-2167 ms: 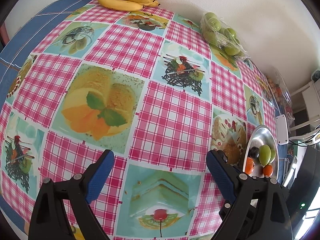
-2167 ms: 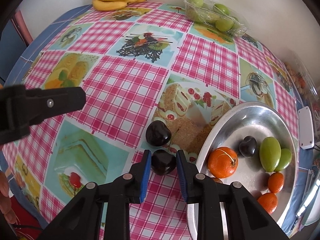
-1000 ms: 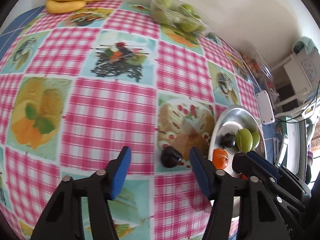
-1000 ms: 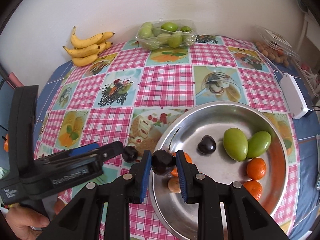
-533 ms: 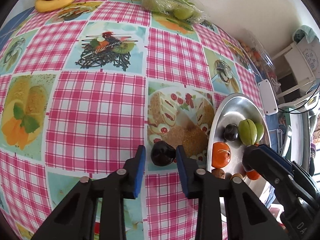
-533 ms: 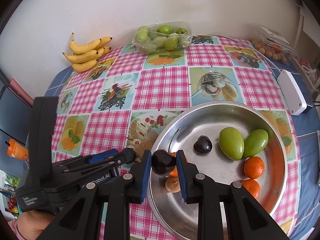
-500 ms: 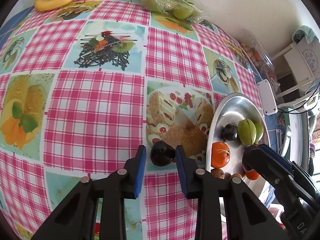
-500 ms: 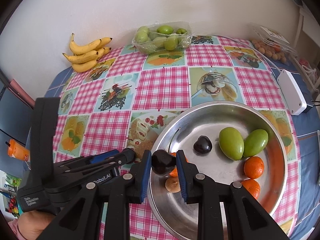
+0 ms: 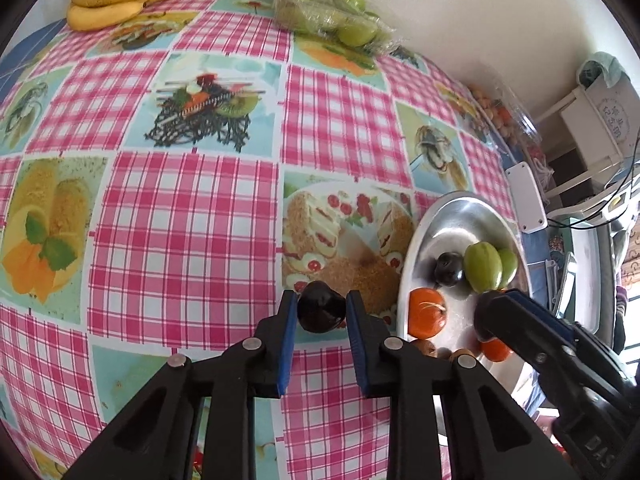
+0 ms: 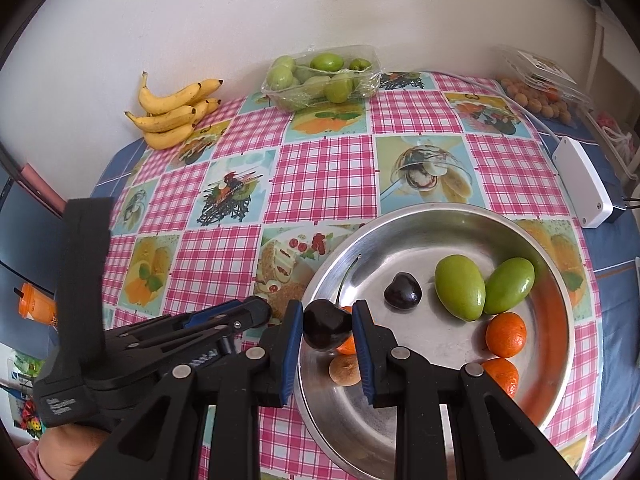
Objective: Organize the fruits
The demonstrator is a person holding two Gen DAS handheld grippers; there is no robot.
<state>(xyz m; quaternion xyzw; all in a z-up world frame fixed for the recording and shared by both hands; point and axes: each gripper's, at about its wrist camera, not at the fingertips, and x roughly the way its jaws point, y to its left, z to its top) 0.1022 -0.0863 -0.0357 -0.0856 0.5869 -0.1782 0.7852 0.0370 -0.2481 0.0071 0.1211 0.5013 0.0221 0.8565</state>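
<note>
My left gripper has its jaws closing, and both blue pads press a dark plum over the cake picture on the checked cloth, just left of the steel bowl. Whether this plum is off the cloth I cannot tell. My right gripper is shut on a second dark plum above the left rim of the bowl. A third dark plum, two green fruits and several oranges lie in the bowl.
Bananas and a clear pack of green fruits sit at the table's far edge by the wall. A white box with a cable and a pack of small fruits lie to the right. A hand holds the left gripper.
The left jaws went from wide open around the plum on the cloth to shut on it. The right gripper carried its plum from the cloth to over the bowl, then stayed there.
</note>
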